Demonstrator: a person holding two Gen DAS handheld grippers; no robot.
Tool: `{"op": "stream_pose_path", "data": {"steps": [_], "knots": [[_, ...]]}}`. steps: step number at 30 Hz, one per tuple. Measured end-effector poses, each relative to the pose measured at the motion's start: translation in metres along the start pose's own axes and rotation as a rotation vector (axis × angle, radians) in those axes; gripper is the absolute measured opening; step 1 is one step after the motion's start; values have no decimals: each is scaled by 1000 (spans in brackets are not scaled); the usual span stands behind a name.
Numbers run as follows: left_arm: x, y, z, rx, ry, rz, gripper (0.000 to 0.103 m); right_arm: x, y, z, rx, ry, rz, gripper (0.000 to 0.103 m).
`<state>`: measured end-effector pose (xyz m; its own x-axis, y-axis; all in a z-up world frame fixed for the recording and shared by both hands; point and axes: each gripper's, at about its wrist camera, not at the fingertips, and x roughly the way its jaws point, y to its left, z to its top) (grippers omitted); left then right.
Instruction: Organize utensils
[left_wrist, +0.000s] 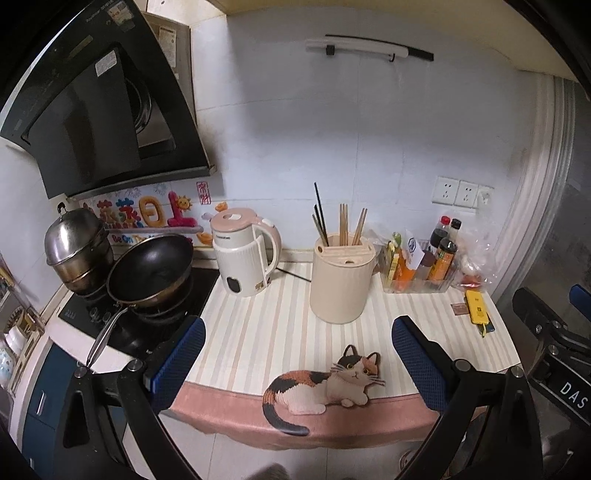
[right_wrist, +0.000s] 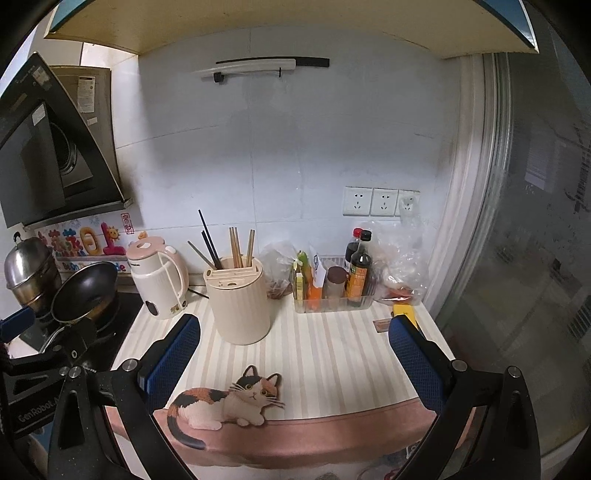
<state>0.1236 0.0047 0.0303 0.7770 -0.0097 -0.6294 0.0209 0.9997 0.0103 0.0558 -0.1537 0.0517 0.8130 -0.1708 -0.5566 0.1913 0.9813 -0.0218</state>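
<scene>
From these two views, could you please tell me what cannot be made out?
- Lower ends of the wooden and black chopsticks: both views, hidden inside the cream ribbed holder.
- Bottle labels in the clear plastic bin: too small.
- Yellow rectangular object: right view, behind the right gripper finger.

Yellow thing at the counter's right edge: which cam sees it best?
Left wrist. There the yellow object lies fully in view on the striped mat. In the right wrist view, the right gripper's finger covers most of it.
</scene>
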Motion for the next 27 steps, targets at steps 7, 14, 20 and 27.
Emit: {"op": "stream_pose_path", "data": {"steps": [7, 14, 20, 27], "knots": [[4, -6, 6, 1, 28, 11, 103, 14, -3, 7, -5, 53, 11, 103], [8, -6, 9, -3, 35, 15, 103, 23, -5, 15, -16, 60, 22, 103], [13, -7, 12, -11, 34, 32, 103, 29, -4, 19, -23, 56, 36, 103], [16, -8, 14, -12, 36, 43, 103, 33, -1, 20, -30, 66, 36, 103]]}}
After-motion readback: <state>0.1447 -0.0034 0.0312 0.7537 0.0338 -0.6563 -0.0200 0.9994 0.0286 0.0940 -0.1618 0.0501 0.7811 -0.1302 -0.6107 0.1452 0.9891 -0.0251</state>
